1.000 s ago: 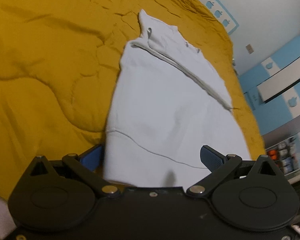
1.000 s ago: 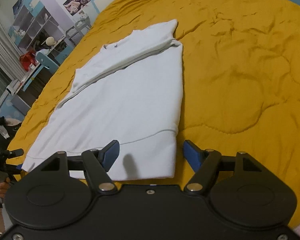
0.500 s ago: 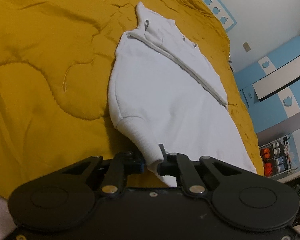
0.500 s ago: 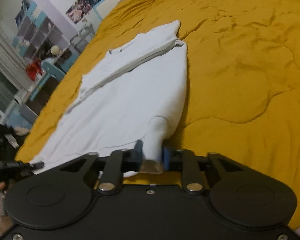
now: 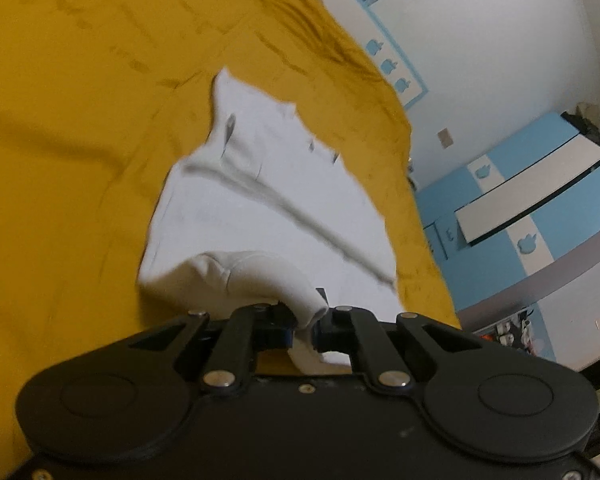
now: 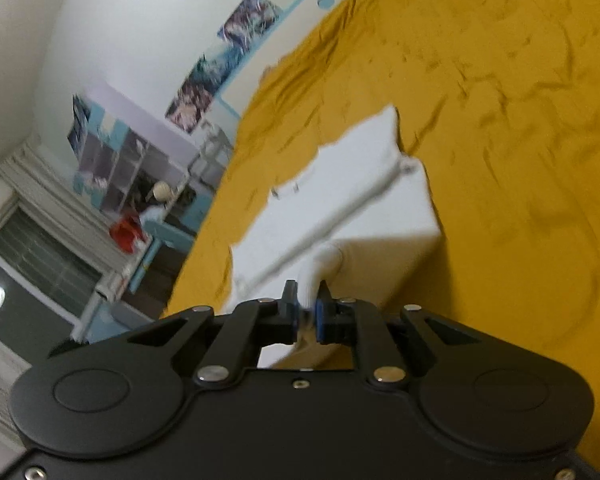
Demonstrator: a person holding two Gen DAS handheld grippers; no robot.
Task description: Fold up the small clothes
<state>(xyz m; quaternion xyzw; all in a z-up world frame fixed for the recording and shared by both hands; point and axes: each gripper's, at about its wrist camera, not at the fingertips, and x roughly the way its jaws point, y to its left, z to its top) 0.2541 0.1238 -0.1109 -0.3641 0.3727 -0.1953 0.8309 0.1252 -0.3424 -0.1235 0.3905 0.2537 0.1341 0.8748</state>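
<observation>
Shirt (image 5: 260, 216) hem pinched in left claw (image 5: 302, 330), right claw (image 6: 307, 316) (both clamped), on quilt (image 5: 80, 120)

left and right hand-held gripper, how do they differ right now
The left hand-held gripper pinches a thick, rounded bunch of the white top; the right hand-held gripper pinches a narrower bunch. Behind the left is a blue cabinet wall; behind the right, shelves and a window. Both are shut on the top's near hem.

White garment (image 5: 260, 208) blurred; its pinched hem hidden behind fingers (image 5: 278, 322) (both views).
</observation>
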